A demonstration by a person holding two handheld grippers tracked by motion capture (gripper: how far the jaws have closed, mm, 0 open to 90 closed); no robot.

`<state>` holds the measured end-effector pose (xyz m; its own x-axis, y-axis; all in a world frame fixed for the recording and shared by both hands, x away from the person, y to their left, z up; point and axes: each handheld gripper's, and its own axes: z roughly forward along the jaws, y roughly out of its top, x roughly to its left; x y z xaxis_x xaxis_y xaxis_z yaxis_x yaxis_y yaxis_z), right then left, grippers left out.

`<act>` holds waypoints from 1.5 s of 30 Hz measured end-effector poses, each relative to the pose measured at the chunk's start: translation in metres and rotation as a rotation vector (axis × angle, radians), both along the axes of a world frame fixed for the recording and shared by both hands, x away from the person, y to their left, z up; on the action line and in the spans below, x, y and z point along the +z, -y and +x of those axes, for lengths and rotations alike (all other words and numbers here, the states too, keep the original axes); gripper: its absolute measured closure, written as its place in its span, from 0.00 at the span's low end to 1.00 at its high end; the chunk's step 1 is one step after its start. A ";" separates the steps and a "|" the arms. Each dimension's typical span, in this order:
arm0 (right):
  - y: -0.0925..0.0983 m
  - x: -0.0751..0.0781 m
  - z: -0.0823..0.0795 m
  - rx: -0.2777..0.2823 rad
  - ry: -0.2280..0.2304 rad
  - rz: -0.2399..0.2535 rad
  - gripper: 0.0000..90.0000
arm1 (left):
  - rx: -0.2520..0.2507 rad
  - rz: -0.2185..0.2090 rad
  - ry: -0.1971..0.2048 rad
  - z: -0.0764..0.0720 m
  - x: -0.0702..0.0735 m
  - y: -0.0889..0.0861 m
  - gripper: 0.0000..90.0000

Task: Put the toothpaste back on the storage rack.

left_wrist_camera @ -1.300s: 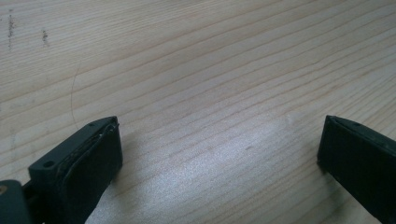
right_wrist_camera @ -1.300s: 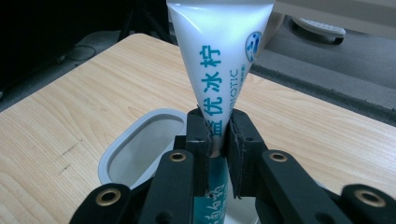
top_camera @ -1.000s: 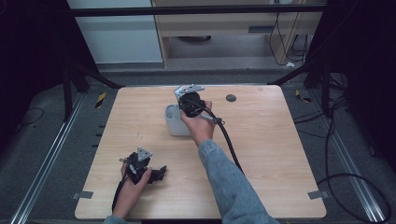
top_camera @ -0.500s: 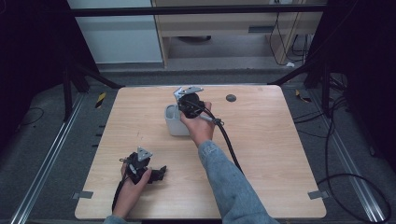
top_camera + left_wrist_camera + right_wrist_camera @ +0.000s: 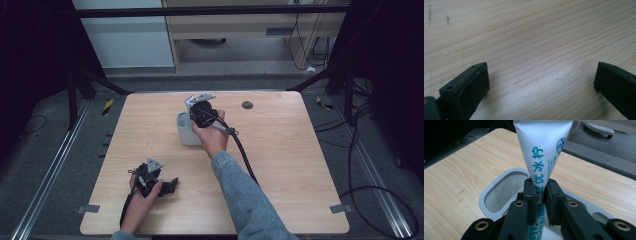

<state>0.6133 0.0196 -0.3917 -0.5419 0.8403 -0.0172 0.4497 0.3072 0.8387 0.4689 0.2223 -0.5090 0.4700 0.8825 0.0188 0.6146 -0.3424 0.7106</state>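
From the high view, I saw my right tongs [image 5: 199, 111] at upper centre over the grey holder [image 5: 186, 131] on the wooden surface [image 5: 280, 165], my left tongs [image 5: 167, 185] lying at lower left. In the left gripper view, my left tongs were spread wide over bare wood. In the right gripper view, my right tongs [image 5: 541, 192] pinched the white tube [image 5: 541, 150] upright above the holder's [image 5: 486, 195] opening, centre frame.
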 end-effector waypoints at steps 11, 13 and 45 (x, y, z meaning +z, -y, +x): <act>-0.001 0.000 0.002 0.001 -0.008 0.003 0.88 | 0.000 0.001 0.000 0.000 0.000 0.000 0.00; -0.002 0.000 0.003 0.003 -0.008 0.006 0.88 | 0.000 0.000 0.000 0.000 0.000 0.000 0.00; -0.001 0.007 0.001 0.015 -0.020 0.014 0.83 | 0.002 -0.001 -0.001 0.000 0.000 0.000 0.00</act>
<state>0.6147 0.0201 -0.3844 -0.5547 0.8320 0.0057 0.4621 0.3024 0.8337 0.4689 0.2222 -0.5090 0.4683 0.8834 0.0179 0.6159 -0.3409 0.7102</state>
